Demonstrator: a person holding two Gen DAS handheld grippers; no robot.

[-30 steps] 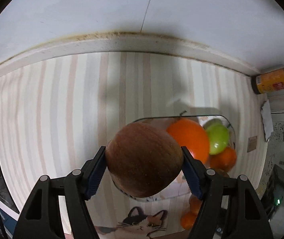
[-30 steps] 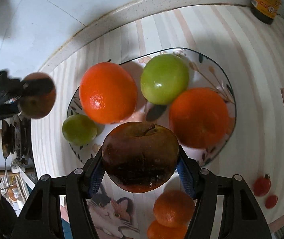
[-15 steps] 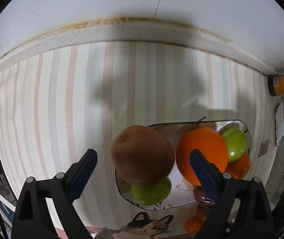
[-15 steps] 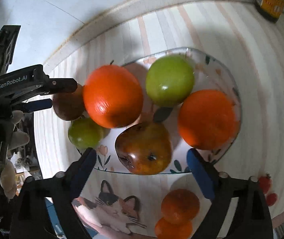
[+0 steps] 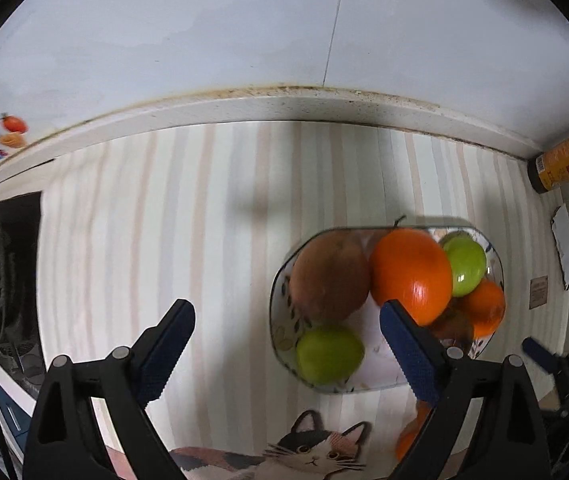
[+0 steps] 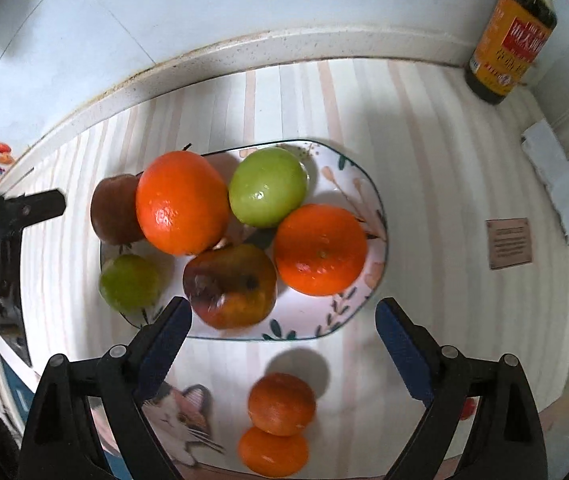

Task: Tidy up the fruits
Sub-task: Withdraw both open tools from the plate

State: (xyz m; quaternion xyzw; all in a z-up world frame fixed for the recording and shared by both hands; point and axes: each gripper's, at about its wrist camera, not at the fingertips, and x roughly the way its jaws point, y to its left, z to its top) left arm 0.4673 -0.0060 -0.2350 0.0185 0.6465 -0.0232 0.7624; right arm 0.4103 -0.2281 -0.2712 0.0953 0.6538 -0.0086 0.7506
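A flowered plate (image 6: 358, 184) (image 5: 280, 308) on the striped counter holds a brown fruit (image 5: 328, 276) (image 6: 112, 210), a large orange (image 6: 182, 202) (image 5: 410, 274), a second orange (image 6: 320, 250), two green fruits (image 6: 268, 186) (image 6: 130, 282) and a dark red apple (image 6: 230, 286). My left gripper (image 5: 286, 332) is open and empty, above the counter just left of the plate. My right gripper (image 6: 282, 330) is open and empty over the plate's near rim. Two small tangerines (image 6: 280, 404) lie on the counter in front of the plate.
A sauce bottle (image 6: 510, 36) stands at the back right by the wall. A small card (image 6: 508, 242) and folded white paper (image 6: 556, 184) lie right of the plate. A cat picture (image 5: 312, 452) is printed at the counter's near edge. The left gripper's finger (image 6: 24, 210) shows in the right wrist view.
Both grippers opened and let go: the brown fruit and the dark red apple now rest on the plate. Both grippers have lifted away; the left one shifted left.
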